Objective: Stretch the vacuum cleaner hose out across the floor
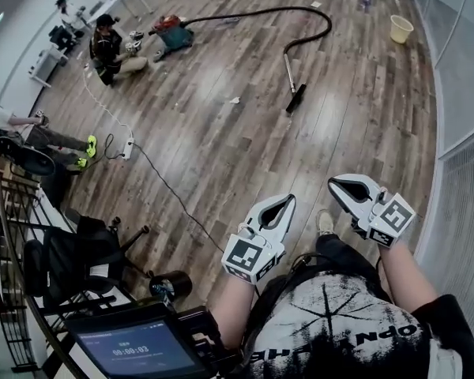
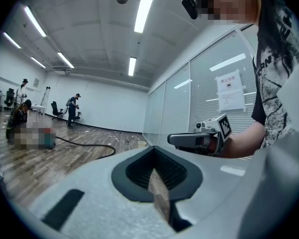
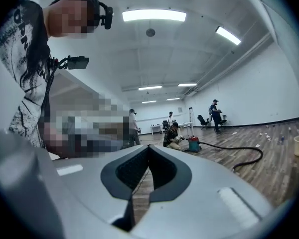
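Across the wooden floor (image 1: 221,133), far ahead of the person, the vacuum cleaner (image 1: 172,31) is sitting with a crouching person (image 1: 107,50) just beside it. The hose (image 1: 253,13) is running from the vacuum cleaner off to the right in the head view. It is then bending back in a hook toward the camera and ending in the rigid wand (image 1: 288,65) and the floor nozzle (image 1: 295,99). So the hose is not lying straight yet: its long run is going sideways away from the vacuum cleaner, while the wand is pointing roughly at the wearer.

The left gripper (image 1: 284,205) and the right gripper (image 1: 341,186) are both hanging well apart from the vacuum cleaner and from the nozzle, close to the wearer's body. Each is showing its jaws pressed together with nothing between them.

The nozzle is the end of the hose farthest from the vacuum cleaner and nearest the grippers. It is lying straight ahead, almost in line with the left gripper, and is about as far from either one. Judging from this, the coming move is calling for a walk forward to the nozzle end, then a pull away from the vacuum cleaner
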The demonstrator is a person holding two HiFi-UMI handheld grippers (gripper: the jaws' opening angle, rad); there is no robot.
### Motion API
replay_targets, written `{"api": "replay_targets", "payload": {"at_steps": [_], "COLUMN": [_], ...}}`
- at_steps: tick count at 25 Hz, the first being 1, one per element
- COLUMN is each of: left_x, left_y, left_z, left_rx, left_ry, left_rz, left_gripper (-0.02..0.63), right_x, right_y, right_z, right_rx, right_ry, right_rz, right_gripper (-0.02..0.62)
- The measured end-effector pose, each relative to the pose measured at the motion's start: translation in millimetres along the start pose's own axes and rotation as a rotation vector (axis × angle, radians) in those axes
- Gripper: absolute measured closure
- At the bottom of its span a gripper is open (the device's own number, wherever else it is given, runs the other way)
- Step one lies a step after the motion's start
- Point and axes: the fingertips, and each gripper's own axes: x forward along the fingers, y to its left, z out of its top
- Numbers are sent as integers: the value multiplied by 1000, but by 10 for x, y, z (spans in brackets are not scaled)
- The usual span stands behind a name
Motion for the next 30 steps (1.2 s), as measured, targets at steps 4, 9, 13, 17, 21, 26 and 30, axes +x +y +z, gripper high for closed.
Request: {"api": "replay_targets", "payload": {"at_steps": [4, 9, 13, 17, 21, 26, 30], "left_x": [370, 849, 1195, 1419, 1537, 1573, 1642], "left_y": [335, 675, 891, 1035, 1112, 1299, 1546], "left_z": [180, 341, 530, 660, 684, 671, 677], "left_rx": [-20, -32, -19, -12, -18, -32, -29], "left_ry": [-4, -12, -26, -26, -9, -22, -26], "left_rz": [68, 159, 215, 269, 301, 339, 336], "left_gripper": [606, 606, 606, 606, 606, 606, 606], "right_x": [220, 394, 498, 613, 710, 845, 1042], "right_y": [-493, -1078, -1498, -1818, -2030, -2117, -2228], "right_z": [119, 222, 314, 419, 501, 399, 418], "right_rx": [-6, -11, -6, -7, 13, 39, 26], "right_ry": [29, 52, 58, 53, 31, 45, 44], "right_rz": [68, 154, 204, 251, 270, 295, 292], "right_gripper": [589, 589, 589, 589, 589, 589, 589]}}
